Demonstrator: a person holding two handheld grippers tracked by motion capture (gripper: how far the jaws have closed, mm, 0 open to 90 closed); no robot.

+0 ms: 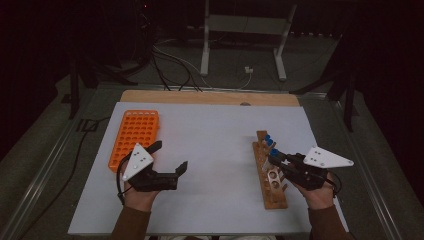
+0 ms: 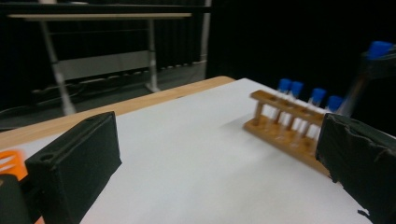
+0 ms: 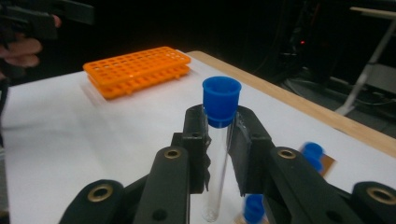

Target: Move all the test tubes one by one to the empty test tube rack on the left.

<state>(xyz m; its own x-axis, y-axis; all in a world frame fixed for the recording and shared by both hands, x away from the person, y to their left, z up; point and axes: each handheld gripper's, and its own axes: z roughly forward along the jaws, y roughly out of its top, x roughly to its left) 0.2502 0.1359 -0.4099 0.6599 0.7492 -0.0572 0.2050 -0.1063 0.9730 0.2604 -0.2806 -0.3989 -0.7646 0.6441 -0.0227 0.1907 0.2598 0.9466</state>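
The left gripper [image 1: 172,156], nearest the camera, hovers with jaws spread and empty beside the orange rack [image 1: 134,136]. Rightward, the right gripper [image 3: 218,140] pinches a blue-capped test tube [image 3: 219,140] just under its cap, above the wooden rack [image 1: 270,181]. Gripped so high on smooth glass, the tube may swing or slip in transit.

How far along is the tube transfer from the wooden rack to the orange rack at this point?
Done: nothing yet, as far as can be seen; the orange rack shows no tubes. In hand: the right gripper is shut on a blue-capped tube, held above the wooden rack. The left gripper is open, holding nothing. Left: carry this tube over, then the other blue-capped tubes standing in the wooden rack.
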